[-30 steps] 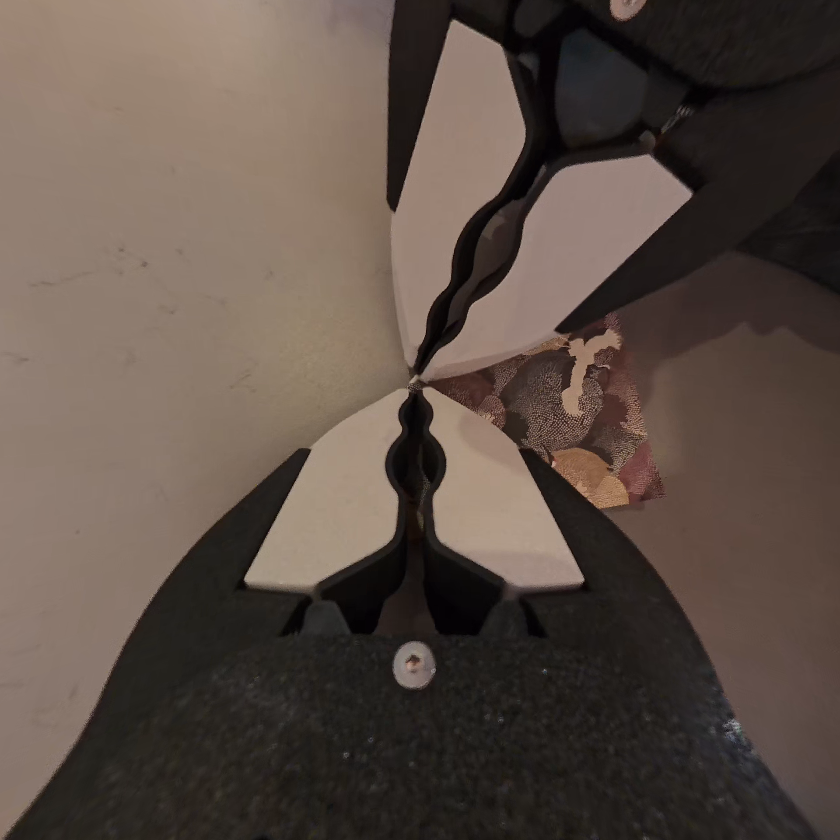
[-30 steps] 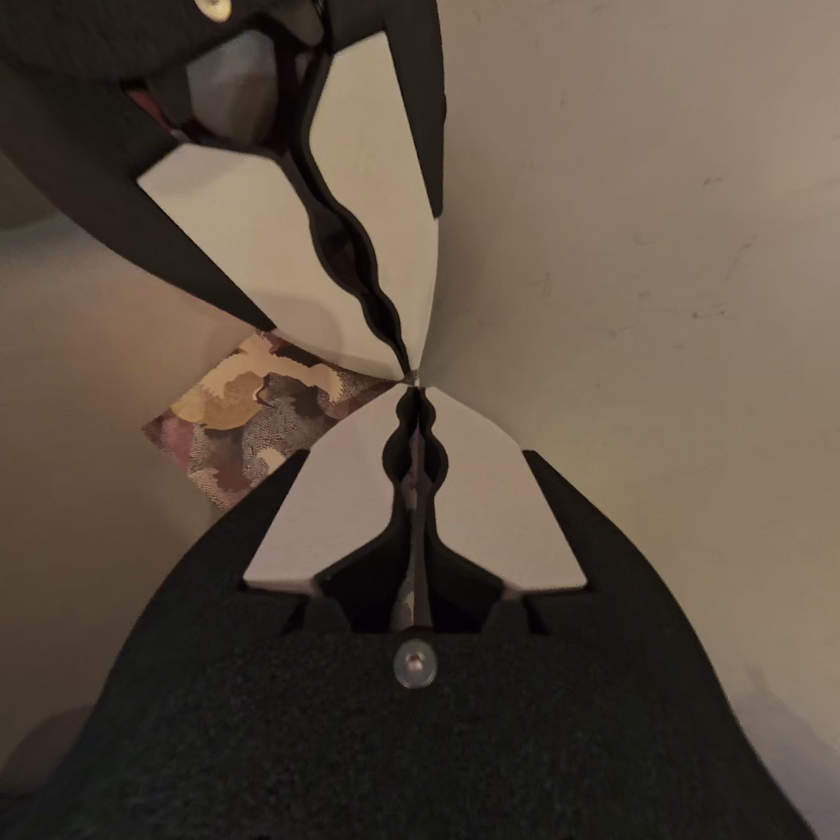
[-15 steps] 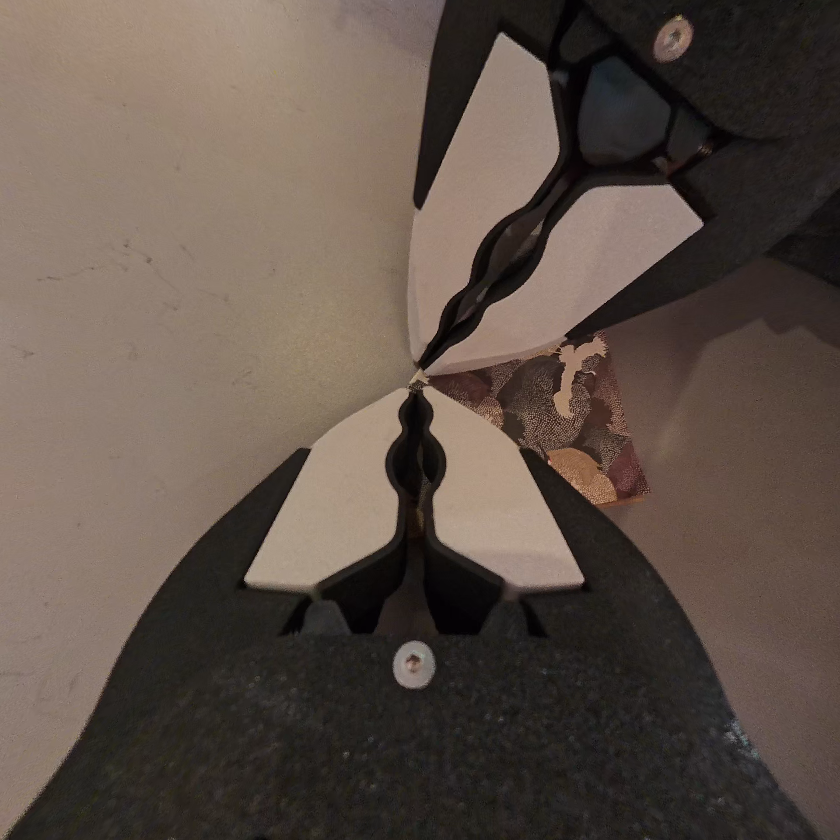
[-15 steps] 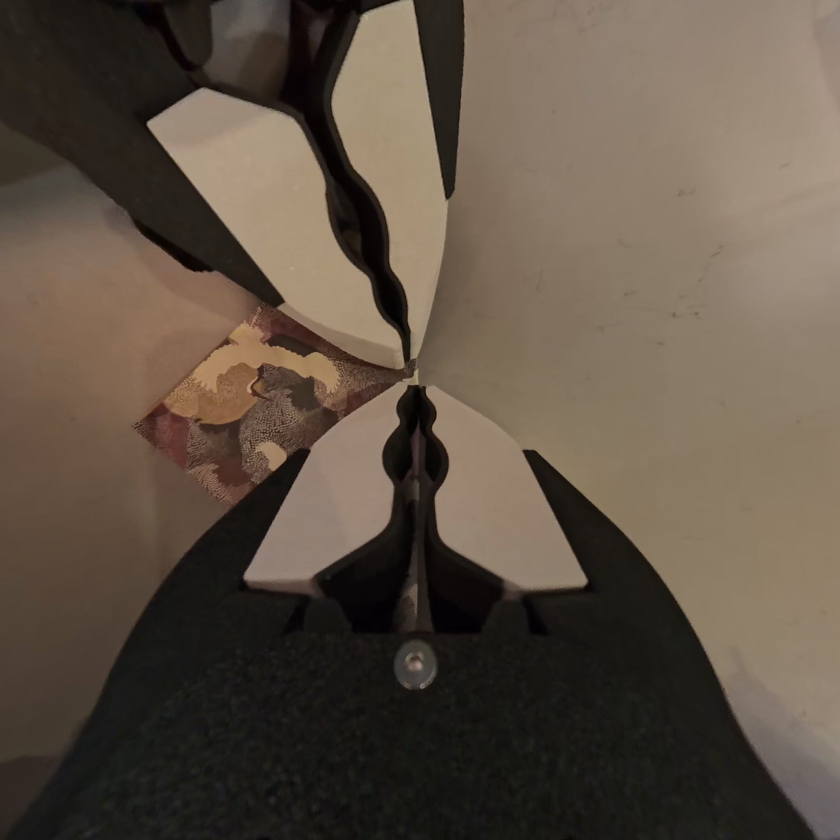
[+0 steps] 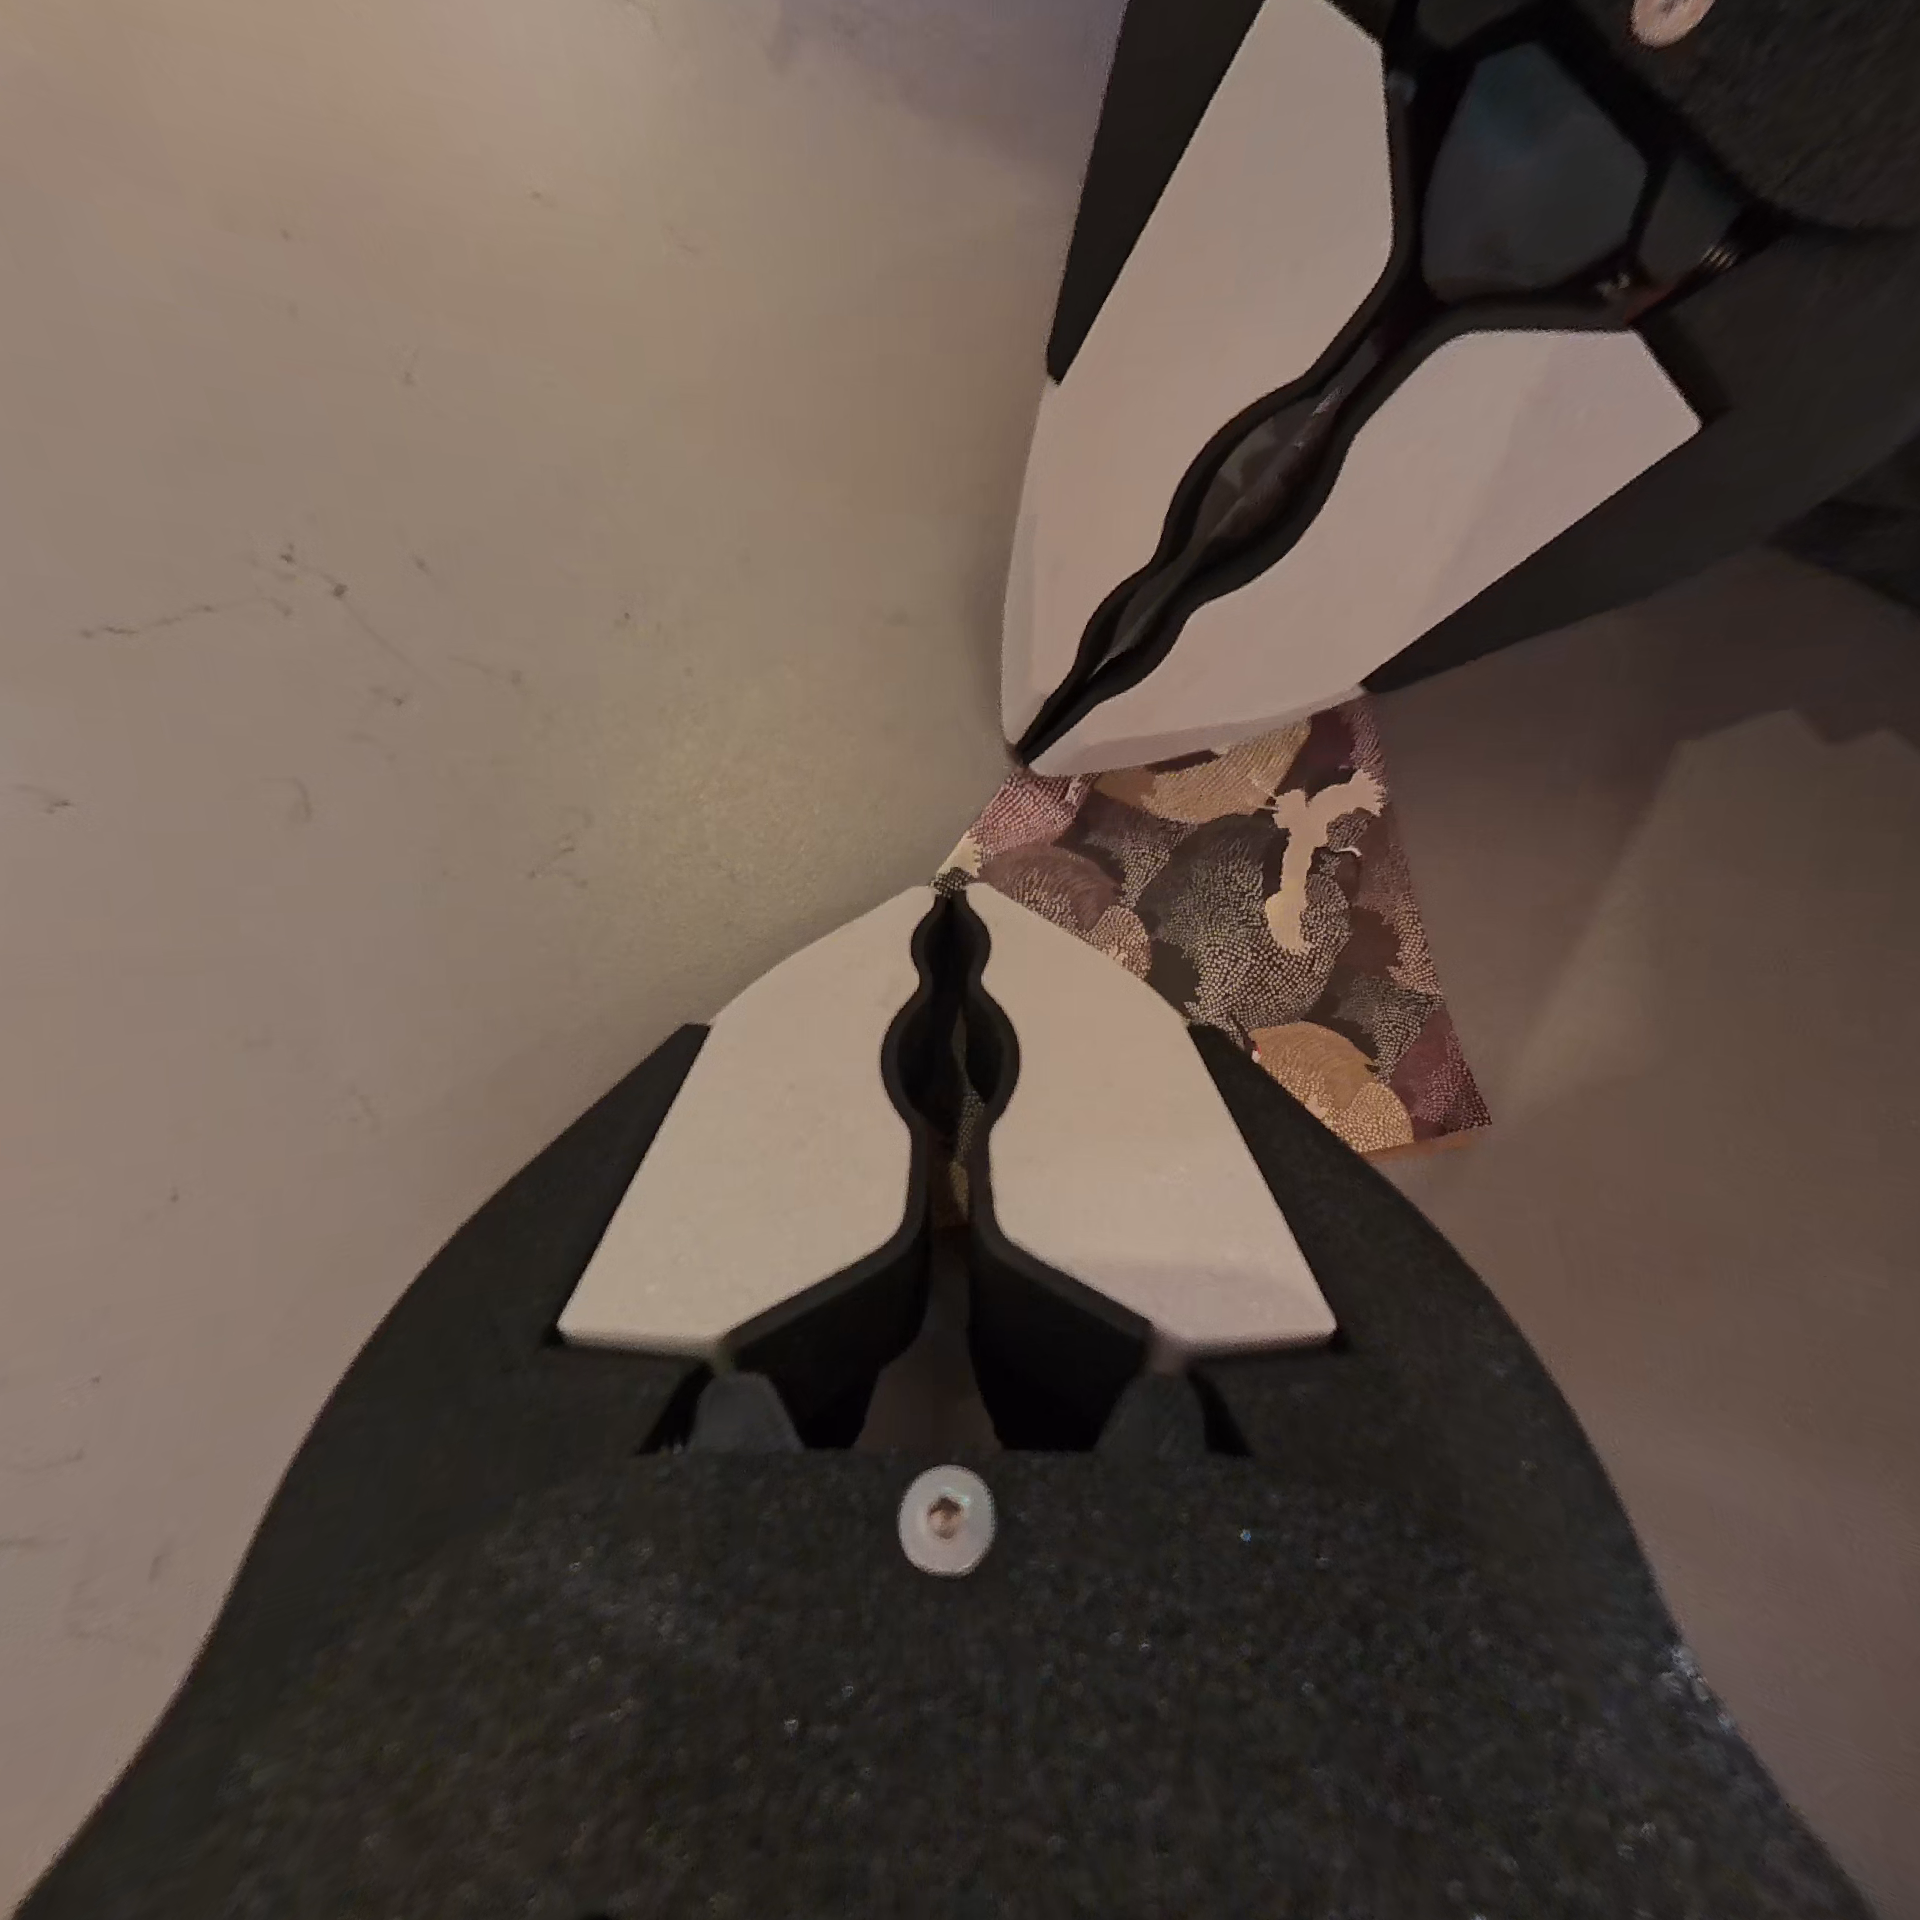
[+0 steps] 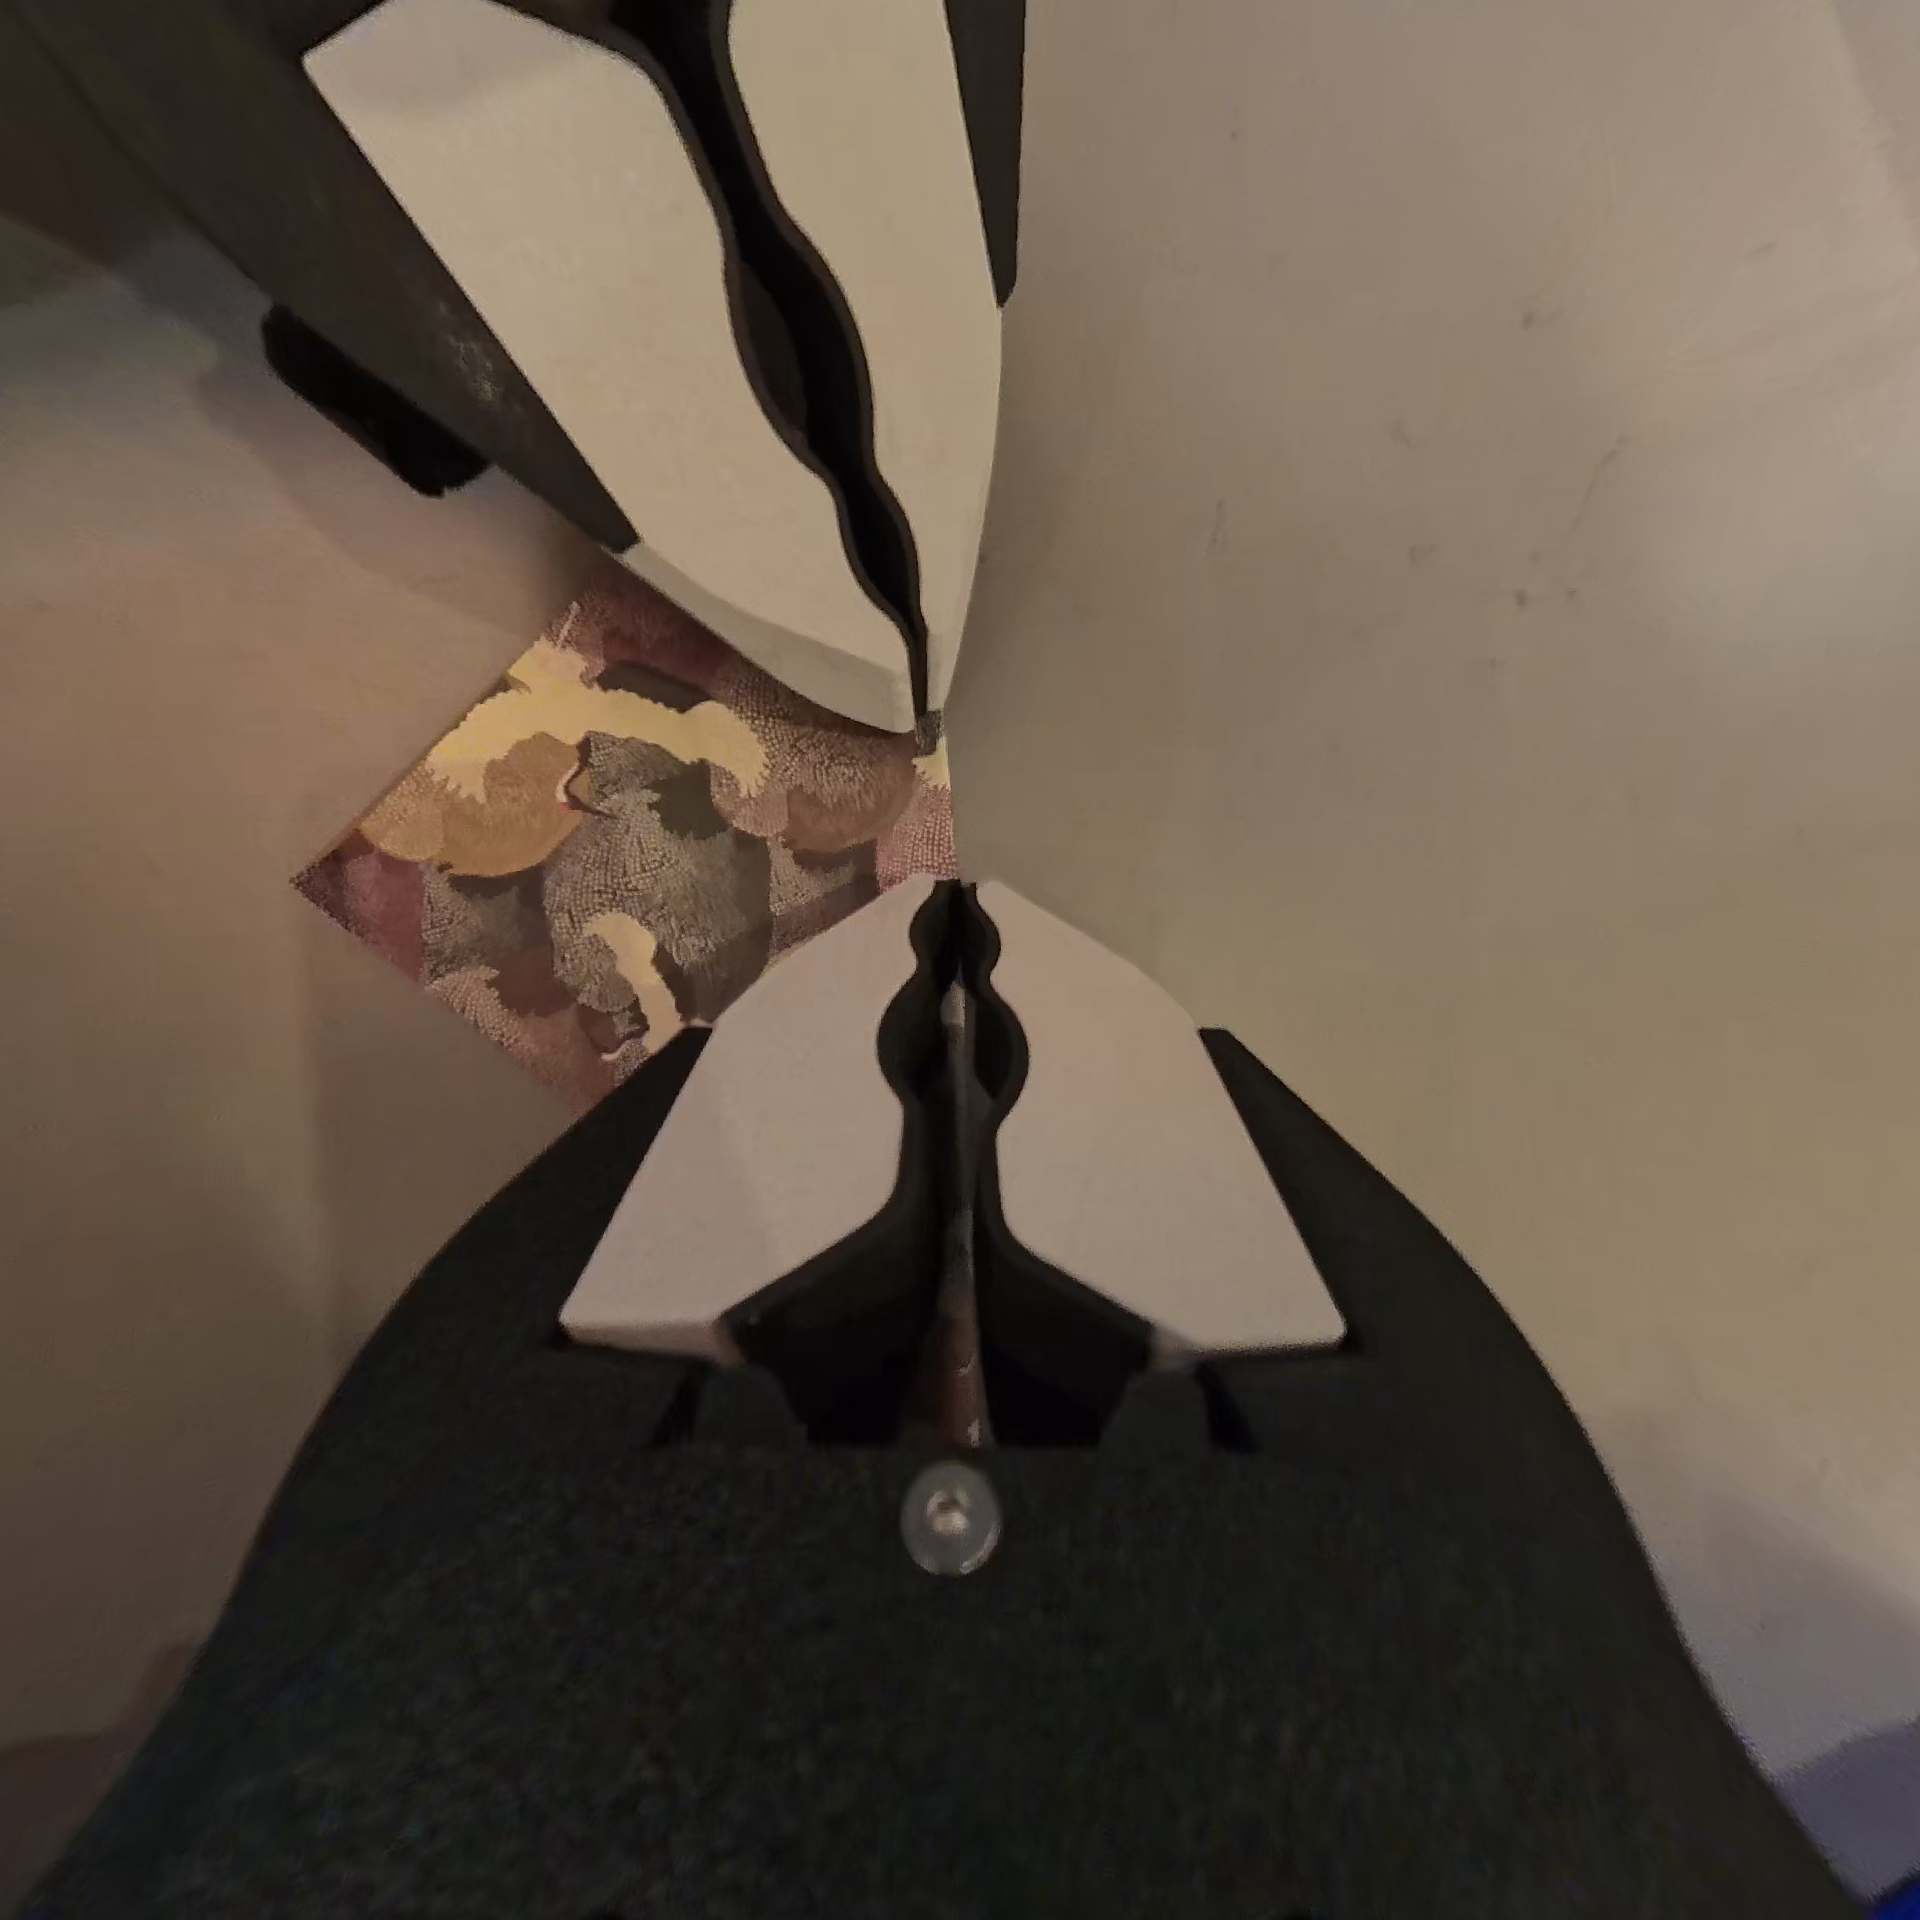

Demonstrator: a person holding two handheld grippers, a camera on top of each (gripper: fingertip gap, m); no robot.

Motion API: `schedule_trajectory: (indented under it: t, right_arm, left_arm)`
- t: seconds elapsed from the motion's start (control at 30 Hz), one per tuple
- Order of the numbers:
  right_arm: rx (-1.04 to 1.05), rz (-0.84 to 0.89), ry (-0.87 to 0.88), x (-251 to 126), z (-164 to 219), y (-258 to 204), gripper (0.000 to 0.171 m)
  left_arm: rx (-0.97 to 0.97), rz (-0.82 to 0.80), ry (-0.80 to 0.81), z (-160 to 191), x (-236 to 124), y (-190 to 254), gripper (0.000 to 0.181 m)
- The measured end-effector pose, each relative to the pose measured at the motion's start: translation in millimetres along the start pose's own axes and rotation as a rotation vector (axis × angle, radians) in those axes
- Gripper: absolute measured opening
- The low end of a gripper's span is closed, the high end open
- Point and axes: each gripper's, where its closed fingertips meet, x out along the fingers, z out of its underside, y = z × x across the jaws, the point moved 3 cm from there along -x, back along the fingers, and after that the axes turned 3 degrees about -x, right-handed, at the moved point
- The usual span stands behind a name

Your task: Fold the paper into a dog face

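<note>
Patterned paper (image 5: 1262, 935), held up over pale table (image 5: 416, 520). Pinched along one edge by left gripper (image 5: 948, 902), jaws pressed together on it. Pinched also by right gripper (image 6: 954, 888), tips slightly apart.

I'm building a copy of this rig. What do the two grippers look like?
Both look alike: the left gripper and right gripper have a rough black, grainy body that flares wide, a silver screw at its centre, and two pale grey pointed fingers lined with wavy black pads. No cables or markings show.
</note>
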Motion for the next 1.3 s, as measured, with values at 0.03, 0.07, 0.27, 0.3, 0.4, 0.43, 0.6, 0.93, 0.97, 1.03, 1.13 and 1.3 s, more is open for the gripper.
schedule_trajectory:
  t: [0.03, 0.07, 0.27, 0.3, 0.4, 0.43, 0.6, 0.93, 0.97, 1.03, 1.13, 1.3]
  right_arm:
    - [0.003, 0.003, 0.001, -1, 1, 0, 0.0]
    - [0.006, 0.006, 0.002, -1, 2, 0, 0.0]
    - [0.02, 0.024, 0.003, -6, 9, -1, 0.0]
    - [0.022, 0.028, 0.003, -7, 10, -1, 0.0]
    - [0.025, 0.039, 0.0, -9, 13, -1, 0.0]
    - [0.024, 0.043, 0.0, -10, 14, -1, 0.0]
    - [0.017, 0.061, -0.007, -12, 17, -2, 0.0]
    - [0.047, 0.079, -0.011, -20, 28, -2, 0.0]
    - [0.051, 0.082, -0.012, -21, 30, -2, 0.0]
    - [0.057, 0.088, -0.013, -23, 33, -2, 0.0]
    - [0.067, 0.096, -0.017, -27, 37, -3, 0.0]
    - [0.072, 0.107, -0.021, -30, 41, -5, 0.0]
  left_arm:
    - [0.0, -0.001, 0.0, 0, 0, 0, 0.0]
    - [0.0, -0.002, 0.0, 0, 0, 0, 0.0]
    - [-0.005, -0.005, 0.0, 0, 0, 0, 0.0]
    - [-0.005, -0.005, 0.0, 0, 0, 0, 0.0]
    - [-0.006, -0.004, 0.0, 0, 0, 0, 0.0]
    - [-0.006, -0.004, 0.0, 0, 0, 0, 0.0]
    - [-0.007, -0.002, -0.001, 0, 0, 0, 0.0]
    - [-0.012, 0.003, -0.001, 2, -2, -1, 0.0]
    - [-0.011, 0.002, -0.002, 1, -1, -1, 0.0]
    - [-0.007, -0.003, -0.005, 1, -1, 0, 0.0]
    - [-0.005, -0.006, -0.005, 1, -1, 0, 0.0]
    - [-0.004, -0.008, -0.008, 1, -1, 0, 0.0]
